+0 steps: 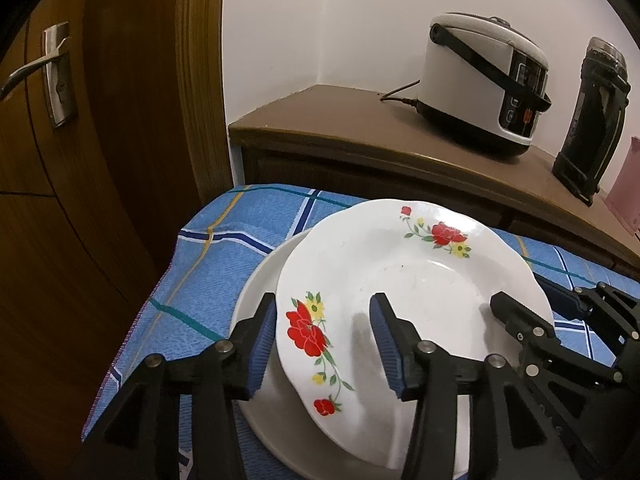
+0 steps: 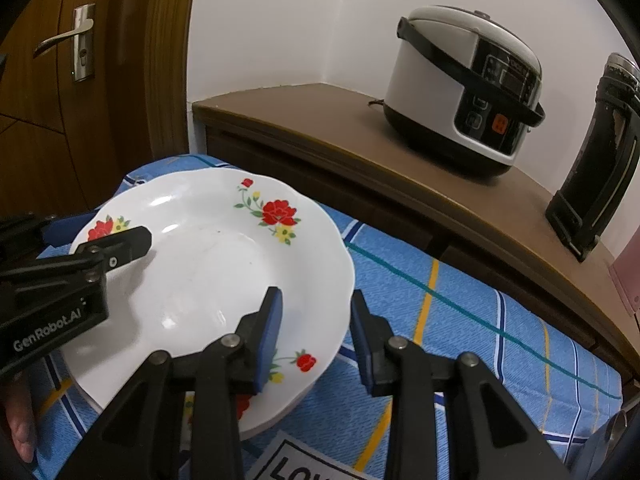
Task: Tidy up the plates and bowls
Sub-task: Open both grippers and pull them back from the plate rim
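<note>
Crockery sits stacked on a blue checked cloth: a white floral plate with red roses lies on top of a plain white plate, whose rim shows past it at about nine o'clock in the left wrist view. The floral plate sits off-centre on the lower one, shifted toward three o'clock.

The left gripper straddles the floral plate's rim on the nine o'clock side. Its fingers stand apart, one blue pad outside the edge over the plain plate and the other over the plate's well, and neither pad presses on the rim. In the right wrist view its black finger reaches across the plate from nine o'clock.

The right gripper straddles the opposite rim, at about five o'clock of the plate in its own view. Its fingers are also apart, the left pad over the plate's inner slope and the right pad outside the edge above the cloth; a gap shows between the pads and the rim.

At one o'clock beyond the cloth, a brown cabinet top carries a white rice cooker and, further toward three o'clock, a tall black flask. A wooden door with a metal handle stands at ten o'clock.
</note>
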`<state>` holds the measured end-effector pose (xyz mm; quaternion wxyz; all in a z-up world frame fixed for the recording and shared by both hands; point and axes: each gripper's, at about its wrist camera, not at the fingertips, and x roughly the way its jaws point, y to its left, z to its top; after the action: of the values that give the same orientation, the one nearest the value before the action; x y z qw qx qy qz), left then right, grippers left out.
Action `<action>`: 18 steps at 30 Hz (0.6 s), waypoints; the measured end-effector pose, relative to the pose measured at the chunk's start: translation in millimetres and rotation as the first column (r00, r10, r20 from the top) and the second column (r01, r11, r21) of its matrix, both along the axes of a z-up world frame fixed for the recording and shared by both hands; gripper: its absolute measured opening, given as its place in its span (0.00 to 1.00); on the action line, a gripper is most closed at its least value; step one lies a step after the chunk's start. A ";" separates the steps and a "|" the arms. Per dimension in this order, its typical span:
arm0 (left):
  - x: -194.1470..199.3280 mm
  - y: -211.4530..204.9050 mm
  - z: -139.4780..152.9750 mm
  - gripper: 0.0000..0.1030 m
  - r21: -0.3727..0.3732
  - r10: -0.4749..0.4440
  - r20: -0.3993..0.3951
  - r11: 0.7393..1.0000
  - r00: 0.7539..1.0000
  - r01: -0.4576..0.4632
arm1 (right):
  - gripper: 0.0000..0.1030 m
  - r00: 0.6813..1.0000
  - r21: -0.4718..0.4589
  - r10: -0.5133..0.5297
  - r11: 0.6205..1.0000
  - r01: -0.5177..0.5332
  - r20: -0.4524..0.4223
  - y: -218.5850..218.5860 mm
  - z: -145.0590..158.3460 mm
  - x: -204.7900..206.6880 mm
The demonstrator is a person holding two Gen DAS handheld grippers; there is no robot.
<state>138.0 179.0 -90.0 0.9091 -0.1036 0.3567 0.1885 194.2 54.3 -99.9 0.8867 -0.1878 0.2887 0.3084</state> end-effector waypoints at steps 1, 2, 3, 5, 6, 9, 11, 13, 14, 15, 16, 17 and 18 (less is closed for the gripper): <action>-0.4 -0.1 0.3 0.57 -0.001 0.001 0.003 1.000 1.000 -0.001 | 0.33 1.000 0.001 0.000 1.000 0.000 0.000 -0.2 0.1 0.1; -0.8 -0.2 0.5 0.59 -0.002 0.003 0.005 1.000 1.000 -0.003 | 0.33 1.000 0.002 0.001 1.000 -0.001 0.000 -0.2 0.0 -0.2; -1.1 -0.1 0.7 0.61 -0.002 0.006 0.007 1.000 1.000 -0.006 | 0.33 1.000 0.002 0.001 1.000 -0.001 -0.001 -0.4 -0.1 -0.1; -0.8 0.3 0.6 0.61 -0.004 0.009 0.008 1.000 1.000 -0.009 | 0.33 1.000 0.003 0.002 1.000 -0.002 -0.001 -0.4 -0.6 -0.7; -0.6 0.6 0.5 0.61 -0.006 0.012 0.006 1.000 1.000 -0.012 | 0.33 1.000 0.003 0.003 1.000 -0.003 -0.001 -0.4 -0.8 -1.0; -0.9 1.7 0.1 0.61 -0.010 0.017 0.005 1.000 1.000 -0.017 | 0.33 1.000 0.007 0.004 1.000 -0.004 -0.003 -0.5 -1.2 -0.5; -0.2 2.1 -0.8 0.61 -0.011 0.018 -0.001 1.000 1.000 -0.018 | 0.35 1.000 0.008 0.007 1.000 -0.007 -0.003 -0.3 -1.5 -0.6; 0.8 2.7 -1.9 0.66 -0.010 0.021 -0.010 1.000 1.000 -0.021 | 0.35 1.000 0.011 0.006 1.000 -0.006 -0.001 -0.9 -1.6 -0.3; 0.9 3.2 -2.0 0.66 -0.010 0.024 -0.011 1.000 1.000 -0.024 | 0.40 1.000 0.021 0.012 1.000 -0.012 0.000 -1.9 -1.0 -1.0; 0.2 3.9 -1.8 0.67 -0.012 0.028 -0.008 1.000 1.000 -0.028 | 0.50 1.000 0.047 0.022 0.999 -0.023 0.019 -4.9 2.0 -4.7; -0.7 4.6 -1.7 0.67 -0.015 0.030 -0.003 0.999 1.000 -0.030 | 0.55 0.999 0.066 0.020 0.998 -0.023 0.048 -7.9 4.5 -9.0; -1.8 5.1 -1.1 0.67 -0.018 0.033 0.004 0.999 0.999 -0.033 | 0.63 0.996 0.072 0.009 0.997 -0.015 0.085 -10.4 6.6 -14.3; -3.2 5.3 -0.1 0.68 -0.017 0.037 0.013 0.999 0.999 -0.037 | 0.68 0.993 0.058 -0.005 0.998 -0.002 0.115 -11.3 7.5 -18.6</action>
<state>134.8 184.3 -90.0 0.9069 -0.1188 0.3502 0.2018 175.6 43.0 -92.4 0.9072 -0.1796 0.2281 0.3045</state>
